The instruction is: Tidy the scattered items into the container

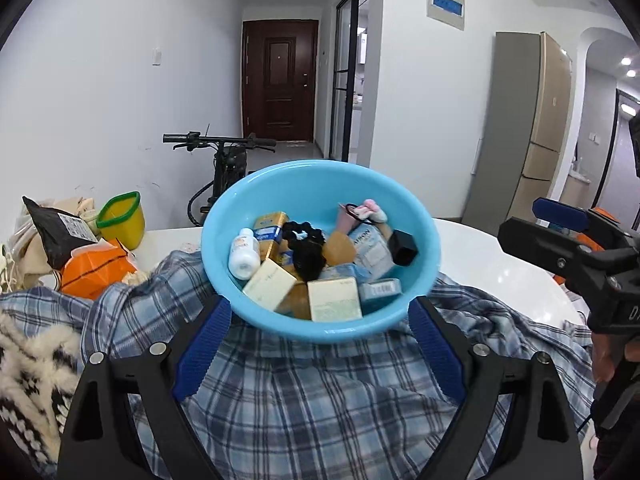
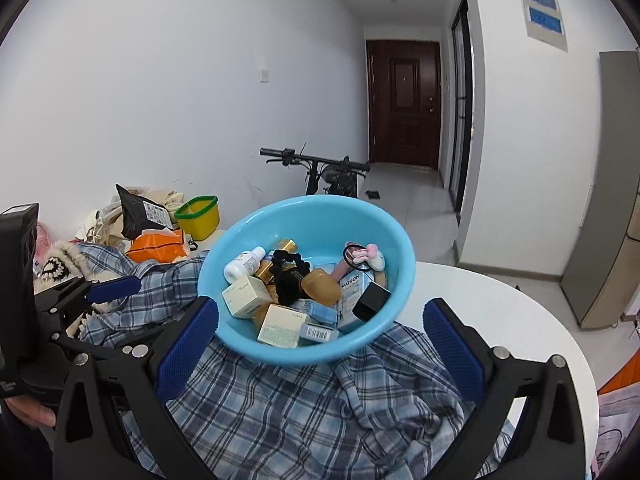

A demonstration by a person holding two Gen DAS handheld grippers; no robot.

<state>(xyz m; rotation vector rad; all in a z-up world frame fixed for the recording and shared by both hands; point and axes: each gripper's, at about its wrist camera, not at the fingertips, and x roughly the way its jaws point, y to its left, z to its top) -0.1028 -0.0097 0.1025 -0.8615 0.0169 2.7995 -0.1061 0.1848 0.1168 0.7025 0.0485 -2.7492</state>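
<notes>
- Two grippers, both empty: left gripper [image 1: 320, 336] wide open, facing the blue basin [image 1: 320, 328].
- Basin sits tilted on the plaid shirt [image 1: 320, 400], packed with boxes and bottles.
- Right gripper [image 2: 320, 344] gapes likewise; gathering looks finished, so next check for strays.

One blue basin [image 1: 320, 322], two cream boxes [image 1: 269, 286], one white bottle [image 1: 243, 254].

"RAISON" on pale blue packet [image 2: 351, 286] – inside blue basin [image 2: 240, 240]
</notes>
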